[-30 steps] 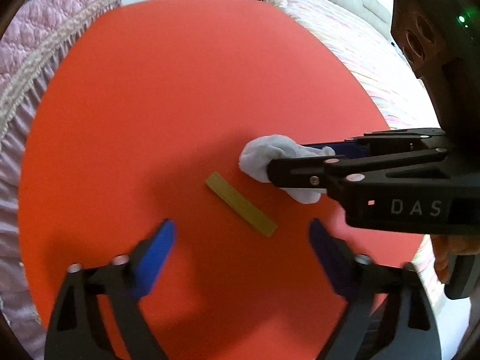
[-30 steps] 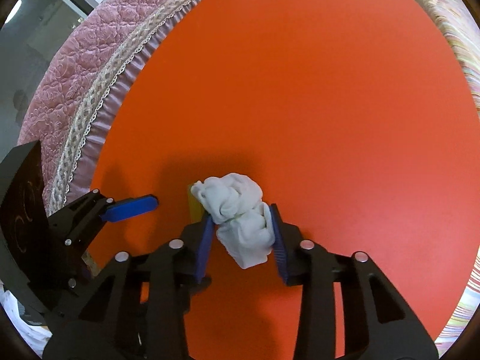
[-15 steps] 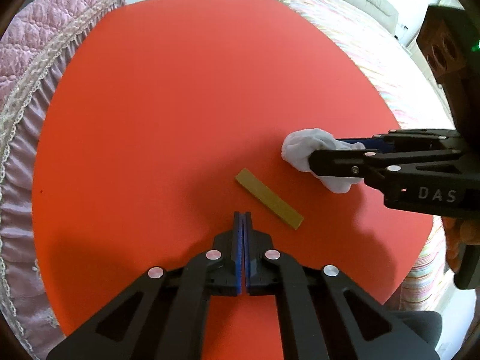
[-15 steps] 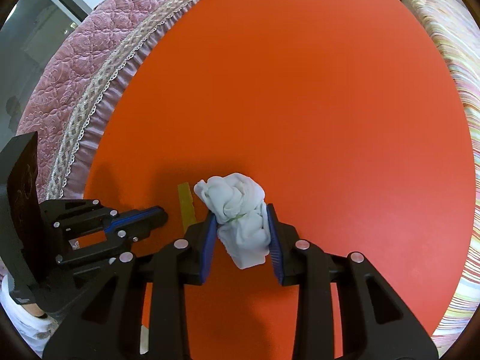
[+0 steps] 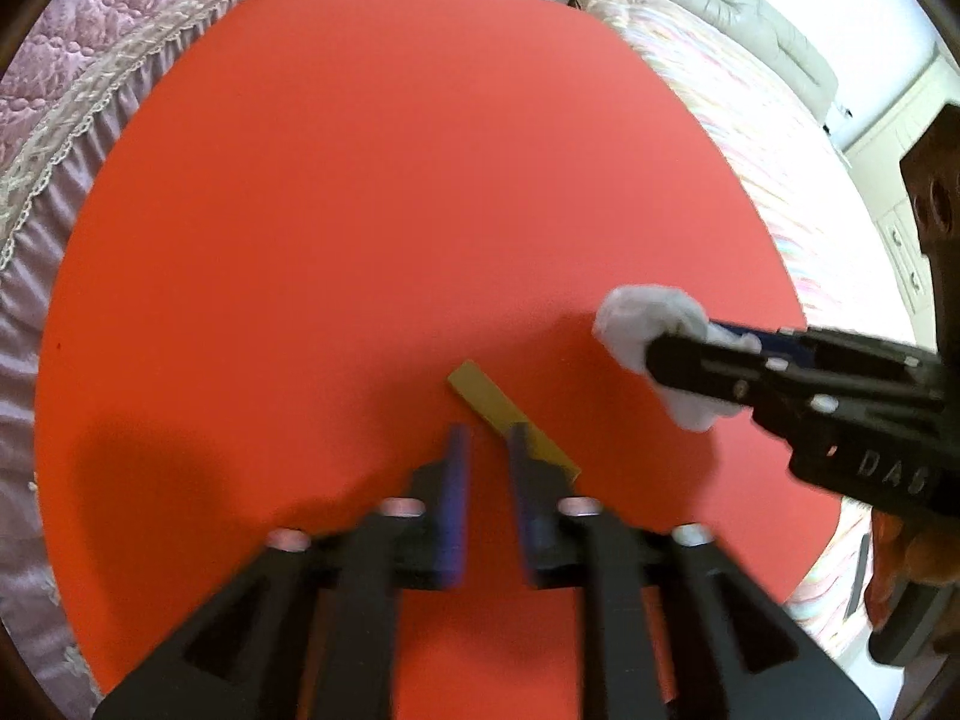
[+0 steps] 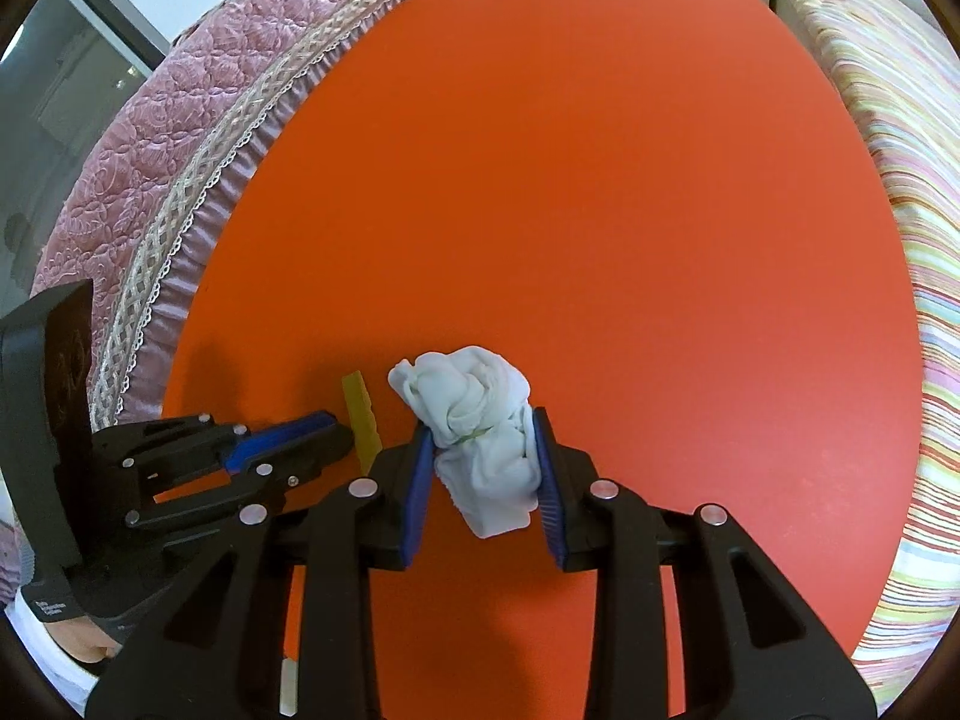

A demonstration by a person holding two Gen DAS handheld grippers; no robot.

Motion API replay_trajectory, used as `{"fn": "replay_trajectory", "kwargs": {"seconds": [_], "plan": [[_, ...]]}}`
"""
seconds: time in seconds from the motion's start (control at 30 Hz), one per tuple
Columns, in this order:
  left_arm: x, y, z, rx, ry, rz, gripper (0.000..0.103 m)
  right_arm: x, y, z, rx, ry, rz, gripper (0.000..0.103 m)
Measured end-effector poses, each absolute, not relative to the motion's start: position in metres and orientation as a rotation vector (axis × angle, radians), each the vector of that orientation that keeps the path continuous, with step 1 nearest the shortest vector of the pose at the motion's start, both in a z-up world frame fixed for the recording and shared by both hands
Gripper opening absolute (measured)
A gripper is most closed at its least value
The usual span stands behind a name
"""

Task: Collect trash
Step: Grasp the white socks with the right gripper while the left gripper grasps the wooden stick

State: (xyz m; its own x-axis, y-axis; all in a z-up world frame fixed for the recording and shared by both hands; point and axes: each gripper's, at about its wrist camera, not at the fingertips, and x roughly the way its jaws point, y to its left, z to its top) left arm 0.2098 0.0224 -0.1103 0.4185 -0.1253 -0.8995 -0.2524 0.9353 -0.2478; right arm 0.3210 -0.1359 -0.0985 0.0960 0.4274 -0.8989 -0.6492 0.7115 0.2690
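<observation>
Jaws of the right gripper are clamped on a crumpled white tissue, held just off the red table. Those of the left gripper have just been opening and stand partly apart with nothing gripped; one fingertip overlaps the yellow strip, which lies flat on the table. So one piece of trash is picked up and one is not yet taken. No bin shows in either view, so where both must go I cannot tell.
</observation>
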Motion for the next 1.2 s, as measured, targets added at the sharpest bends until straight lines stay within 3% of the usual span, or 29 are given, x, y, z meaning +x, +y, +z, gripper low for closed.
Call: {"fn": "replay_trajectory", "kwargs": {"seconds": [0.03,0.07,0.5,0.57,0.8,0.93,1.07,1.13,1.2], "plan": [[0.210,0.020,-0.106,-0.359,1.124,0.095,0.071,0.321,-0.138,-0.098,-0.214,1.238,0.805,0.031],[0.209,0.019,-0.103,-0.351,1.108,0.100,0.080,0.321,-0.139,-0.098,-0.214,1.237,0.803,0.031],[0.204,0.004,-0.115,-0.283,1.119,0.166,0.081,0.327,-0.151,-0.097,-0.212,1.222,0.769,0.031],[0.201,0.003,-0.114,-0.230,1.119,0.173,0.067,0.327,-0.150,-0.096,-0.214,1.221,0.770,0.031],[0.190,0.017,-0.108,-0.199,1.124,0.126,0.038,0.322,-0.145,-0.095,-0.224,1.215,0.779,0.031],[0.198,0.015,-0.107,-0.205,1.138,0.091,0.015,0.320,-0.142,-0.093,-0.231,1.210,0.783,0.031],[0.204,0.012,-0.108,-0.210,1.148,0.063,0.011,0.319,-0.139,-0.093,-0.236,1.208,0.783,0.031],[0.206,0.015,-0.108,-0.219,1.148,0.057,0.001,0.319,-0.139,-0.094,-0.239,1.208,0.783,0.031],[0.208,0.017,-0.109,-0.216,1.152,0.045,0.001,0.319,-0.138,-0.094,-0.242,1.207,0.784,0.031]]}}
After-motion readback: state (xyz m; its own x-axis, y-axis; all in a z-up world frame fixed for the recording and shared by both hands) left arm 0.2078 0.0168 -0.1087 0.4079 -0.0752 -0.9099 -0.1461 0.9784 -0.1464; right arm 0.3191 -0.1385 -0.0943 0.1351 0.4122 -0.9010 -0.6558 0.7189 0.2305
